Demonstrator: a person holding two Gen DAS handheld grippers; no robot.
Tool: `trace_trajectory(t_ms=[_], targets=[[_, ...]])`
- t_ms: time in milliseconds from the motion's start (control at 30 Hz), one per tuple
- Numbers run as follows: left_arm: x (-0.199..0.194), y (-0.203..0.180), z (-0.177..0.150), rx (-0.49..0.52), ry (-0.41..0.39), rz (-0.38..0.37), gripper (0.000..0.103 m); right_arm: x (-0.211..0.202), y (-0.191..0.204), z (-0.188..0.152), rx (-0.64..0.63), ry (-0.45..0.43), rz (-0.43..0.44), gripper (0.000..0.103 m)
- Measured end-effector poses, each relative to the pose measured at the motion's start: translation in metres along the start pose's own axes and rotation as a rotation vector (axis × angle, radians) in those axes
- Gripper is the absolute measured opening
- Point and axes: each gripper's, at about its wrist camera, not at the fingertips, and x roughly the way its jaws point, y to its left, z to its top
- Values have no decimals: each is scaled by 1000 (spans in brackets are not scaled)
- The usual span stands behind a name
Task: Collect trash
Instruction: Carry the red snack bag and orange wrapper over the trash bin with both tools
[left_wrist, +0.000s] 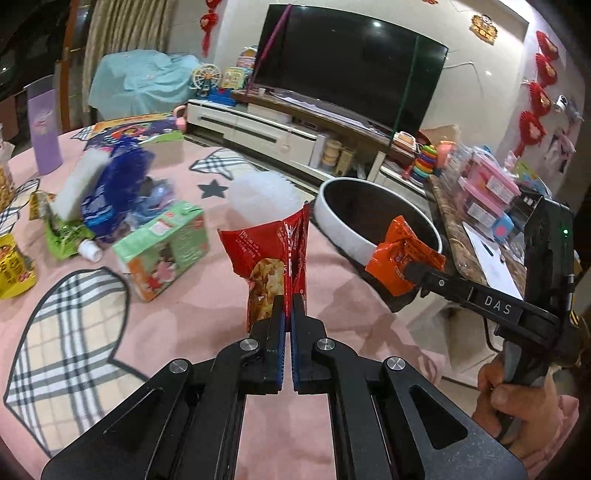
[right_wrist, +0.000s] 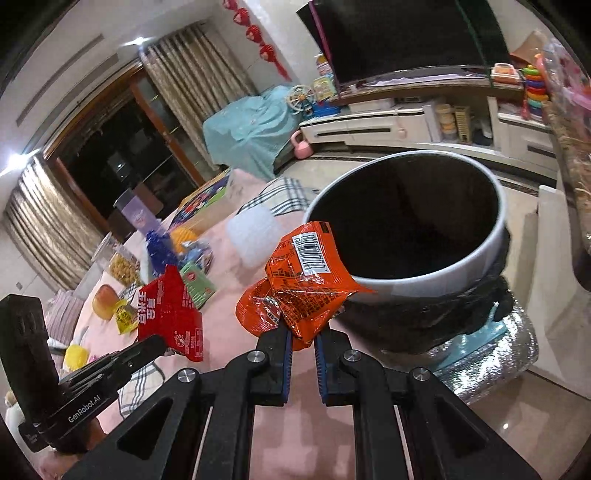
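My left gripper (left_wrist: 288, 299) is shut on a red snack bag (left_wrist: 269, 258), held upright above the pink tablecloth; the same red snack bag (right_wrist: 171, 317) shows at the left of the right wrist view, pinched by the left gripper (right_wrist: 162, 345). My right gripper (right_wrist: 301, 332) is shut on a crumpled orange wrapper (right_wrist: 299, 284), which hangs just in front of the rim of a white bin with a black liner (right_wrist: 491, 243). From the left wrist view, the right gripper (left_wrist: 410, 271) holds the orange wrapper (left_wrist: 399, 254) at the near rim of the bin (left_wrist: 343, 225).
More litter lies on the table at the left: a green carton (left_wrist: 166, 243), a blue wrapper (left_wrist: 114, 195), a green pouch (left_wrist: 66, 236), a yellow packet (left_wrist: 14, 269) and a clear plastic tray (left_wrist: 262, 195). A purple cup (left_wrist: 44, 129) stands far left. A hand (left_wrist: 517, 402) grips the right tool.
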Motion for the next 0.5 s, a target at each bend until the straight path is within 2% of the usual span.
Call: trace_trajectory(t_ms=[500], targets=[[23,-43,23,75,17,-41,2,-17,-31,12,36,-38,-39,10]])
